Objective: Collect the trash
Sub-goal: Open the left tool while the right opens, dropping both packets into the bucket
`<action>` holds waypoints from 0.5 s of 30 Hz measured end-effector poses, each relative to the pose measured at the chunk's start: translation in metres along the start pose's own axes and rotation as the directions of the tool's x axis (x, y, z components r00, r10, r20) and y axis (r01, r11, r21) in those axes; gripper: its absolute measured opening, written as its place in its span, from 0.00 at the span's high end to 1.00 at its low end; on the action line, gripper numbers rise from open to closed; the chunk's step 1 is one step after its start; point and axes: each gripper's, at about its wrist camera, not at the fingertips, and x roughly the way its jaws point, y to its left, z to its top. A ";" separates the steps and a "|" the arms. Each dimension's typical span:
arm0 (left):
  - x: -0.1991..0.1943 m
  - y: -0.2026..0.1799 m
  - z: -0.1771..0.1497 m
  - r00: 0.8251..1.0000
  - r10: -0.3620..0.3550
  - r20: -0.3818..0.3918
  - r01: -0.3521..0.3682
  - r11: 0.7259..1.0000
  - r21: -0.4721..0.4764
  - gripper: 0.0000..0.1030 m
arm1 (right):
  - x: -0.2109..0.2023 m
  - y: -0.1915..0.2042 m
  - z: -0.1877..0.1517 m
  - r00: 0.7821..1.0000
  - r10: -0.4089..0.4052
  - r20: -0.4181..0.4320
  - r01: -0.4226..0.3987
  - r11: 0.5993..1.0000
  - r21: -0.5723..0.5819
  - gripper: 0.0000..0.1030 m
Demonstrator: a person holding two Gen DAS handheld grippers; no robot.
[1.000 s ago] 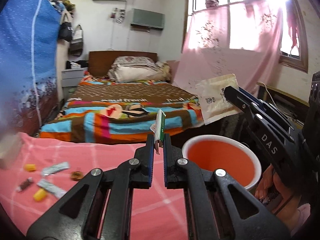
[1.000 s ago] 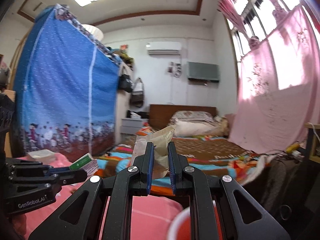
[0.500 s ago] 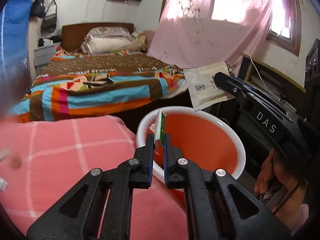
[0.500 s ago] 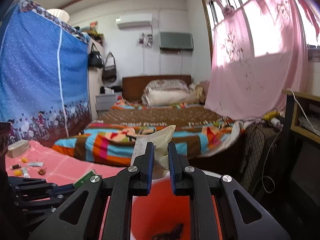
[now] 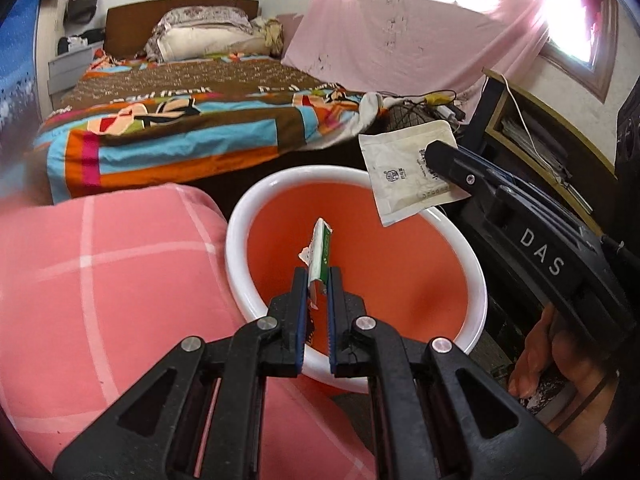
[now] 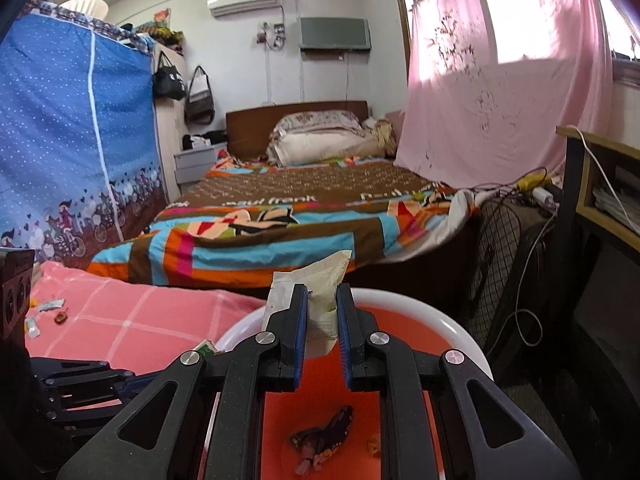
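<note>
Green wrapper being clamped by left gripper over orange bin, near rim. Beige packet being pinched by right gripper above bin's far rim.

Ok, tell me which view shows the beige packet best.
The left wrist view. There the packet shows its whole printed face, pinched at one edge by the right claw above the bin. The right wrist view shows it edge-on, mostly hidden between the fingers.
</note>
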 end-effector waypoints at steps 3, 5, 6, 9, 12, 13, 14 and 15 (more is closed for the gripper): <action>0.002 0.000 0.000 1.000 0.000 -0.015 0.000 1.000 -0.010 0.88 | 0.002 -0.003 -0.001 1.000 0.000 -0.016 0.000 1.000 0.010 0.87; 0.004 0.000 -0.001 1.000 -0.006 -0.021 0.005 1.000 -0.018 0.87 | 0.004 -0.005 -0.001 1.000 0.003 -0.028 -0.002 1.000 0.015 0.87; 0.004 0.000 -0.001 1.000 -0.006 -0.024 0.006 1.000 -0.021 0.85 | 0.005 -0.006 -0.001 0.999 0.003 -0.034 -0.003 1.000 0.016 0.87; 0.005 0.002 -0.001 0.999 -0.005 -0.038 0.004 0.999 -0.038 0.78 | 0.009 -0.007 -0.002 0.998 0.004 -0.055 -0.003 1.000 0.021 0.87; 0.006 0.005 -0.001 0.999 -0.011 -0.041 0.009 0.998 -0.054 0.72 | 0.013 -0.007 -0.003 0.997 0.002 -0.073 0.000 1.000 0.027 0.87; 0.006 0.005 0.000 0.999 -0.010 -0.040 0.008 0.998 -0.057 0.71 | 0.014 -0.009 -0.003 0.997 0.004 -0.079 -0.001 0.999 0.032 0.87; 0.005 0.006 -0.001 0.999 -0.008 -0.038 0.006 0.998 -0.062 0.68 | 0.014 -0.009 -0.003 0.997 0.005 -0.083 -0.002 0.999 0.037 0.87; 0.004 0.007 -0.001 0.999 -0.010 -0.037 0.007 0.998 -0.066 0.66 | 0.014 -0.010 -0.003 0.996 0.005 -0.084 -0.002 0.999 0.040 0.86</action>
